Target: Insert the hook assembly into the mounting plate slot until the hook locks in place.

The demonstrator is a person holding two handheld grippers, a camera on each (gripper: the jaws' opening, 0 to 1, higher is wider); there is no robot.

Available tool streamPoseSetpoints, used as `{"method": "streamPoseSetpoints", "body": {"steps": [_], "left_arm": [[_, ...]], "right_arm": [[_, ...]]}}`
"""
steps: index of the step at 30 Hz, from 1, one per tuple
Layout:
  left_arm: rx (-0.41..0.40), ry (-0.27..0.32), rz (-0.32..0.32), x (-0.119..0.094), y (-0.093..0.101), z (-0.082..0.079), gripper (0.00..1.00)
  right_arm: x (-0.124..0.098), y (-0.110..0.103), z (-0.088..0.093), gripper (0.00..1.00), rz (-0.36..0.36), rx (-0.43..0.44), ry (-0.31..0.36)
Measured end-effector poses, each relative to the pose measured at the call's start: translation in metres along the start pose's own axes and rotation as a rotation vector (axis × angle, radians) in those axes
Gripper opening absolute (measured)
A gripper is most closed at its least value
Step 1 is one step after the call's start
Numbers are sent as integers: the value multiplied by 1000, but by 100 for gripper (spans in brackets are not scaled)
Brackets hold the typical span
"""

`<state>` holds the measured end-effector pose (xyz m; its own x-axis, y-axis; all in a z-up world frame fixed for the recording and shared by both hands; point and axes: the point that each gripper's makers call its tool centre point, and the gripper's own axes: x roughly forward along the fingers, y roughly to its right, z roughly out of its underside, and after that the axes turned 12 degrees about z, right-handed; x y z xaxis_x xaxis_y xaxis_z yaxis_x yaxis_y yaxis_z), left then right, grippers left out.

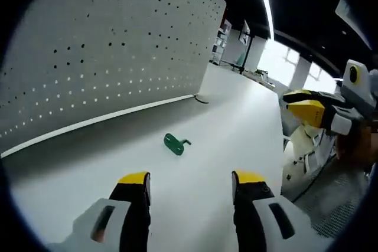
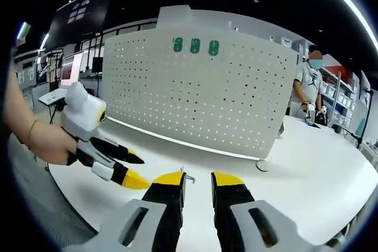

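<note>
Green hook loose on the table, not yet picked up

My left claw point(image 1: 190, 182) is wide and empty; the hook point(image 1: 175, 143) lies flat just ahead, slightly left, its plate toward the pegboard point(image 1: 106, 57), prong pointing right, long axis across my jaws. My right claw point(image 2: 197, 182) is narrow, empty. Left looks nearer. Three hooks point(image 2: 195, 45) hang up top

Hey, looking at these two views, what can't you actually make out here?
- Loose green hook, left gripper view: too small to read its clip end. In the right gripper view the right claw hides all but a metal tip.
- Three green hooks on the pegboard, right gripper view: too small to tell whether locked; cut by the top edge in the left gripper view.
- Pegboard foot: partly hidden behind the board.
</note>
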<state>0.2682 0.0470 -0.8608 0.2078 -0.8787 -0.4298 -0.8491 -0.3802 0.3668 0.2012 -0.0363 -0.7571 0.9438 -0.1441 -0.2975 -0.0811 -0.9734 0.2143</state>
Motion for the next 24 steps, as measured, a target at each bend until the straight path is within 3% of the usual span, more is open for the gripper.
{"method": "streamPoseSetpoints", "body": {"steps": [3,5,16,19,24], "left_arm": [[73,-18,-34,9,-9,-1,40],[76,-16,-31,17,-10,-2,35],[60,-22,-14,52,-23,-5,37],[199,-76,-36,59,-25,-6,35],[202,-77,-29,70,-24,-7,28]], "right_arm": [[0,1,1,15,3,0,-1],[1,1,2,15,1,1,-7],[3,-1,8,15,-14,-14,-27],[3,-1,10,15,-13,-18,-31],[3,-3,10,14,-19,-20,-33]]}}
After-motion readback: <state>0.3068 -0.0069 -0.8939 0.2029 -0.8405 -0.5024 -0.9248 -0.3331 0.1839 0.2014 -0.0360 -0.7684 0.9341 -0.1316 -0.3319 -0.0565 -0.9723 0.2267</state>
